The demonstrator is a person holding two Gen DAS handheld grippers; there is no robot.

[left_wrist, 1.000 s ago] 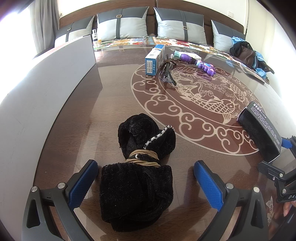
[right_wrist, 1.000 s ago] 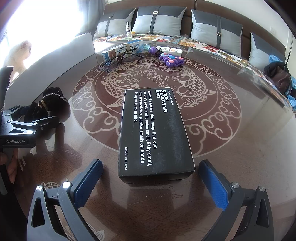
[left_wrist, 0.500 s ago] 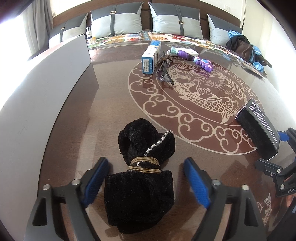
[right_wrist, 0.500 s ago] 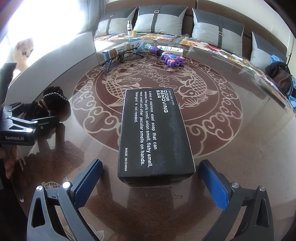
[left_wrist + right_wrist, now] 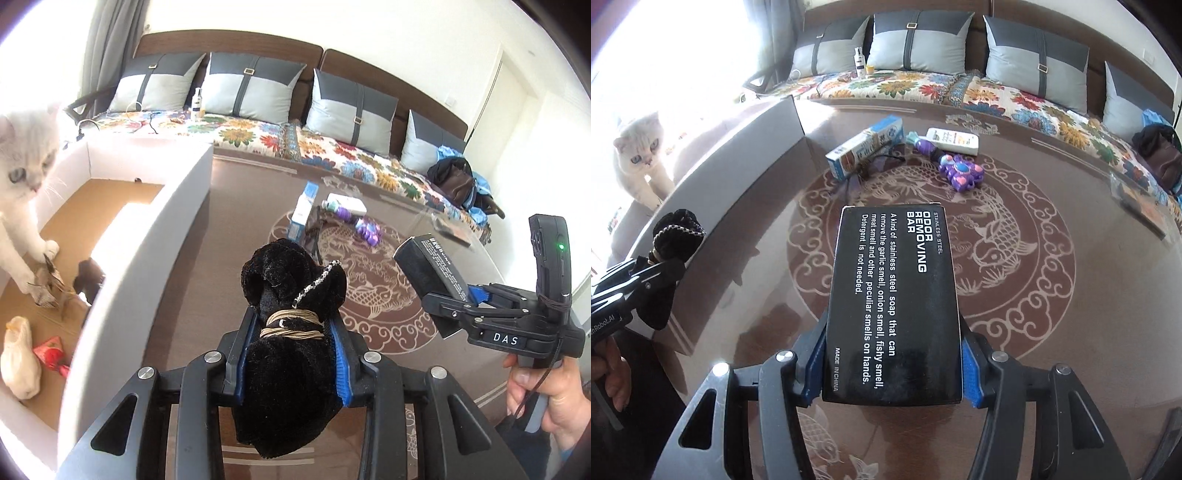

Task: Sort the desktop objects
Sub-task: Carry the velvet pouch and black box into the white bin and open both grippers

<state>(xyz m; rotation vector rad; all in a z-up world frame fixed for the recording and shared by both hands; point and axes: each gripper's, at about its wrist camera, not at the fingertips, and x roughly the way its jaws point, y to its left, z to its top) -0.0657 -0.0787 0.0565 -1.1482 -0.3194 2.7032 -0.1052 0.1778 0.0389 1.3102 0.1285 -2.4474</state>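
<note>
White cat far left, paws inside open cardboard box, which stands against the table's left edge; a cream pouch and a red item lie on the box floor. Left gripper: jaws narrow and closing, blue pads pressed on both sides of black furry hair accessory with tan cord wrapped round its middle; it's lifted clear of the table, just beside the box wall. Centre back of table: blue-white carton with glasses touching it, then white bottle and purple toy close together. Right gripper: jaws closing, pads against long sides of black box printed "ODOR REMOVING BAR"; box held off the table above the fish medallion. In the left wrist view a hand grips the right gripper's handle at lower right. Behind the table: sofa with floral cover, grey cushions, dark bag at right end.
</note>
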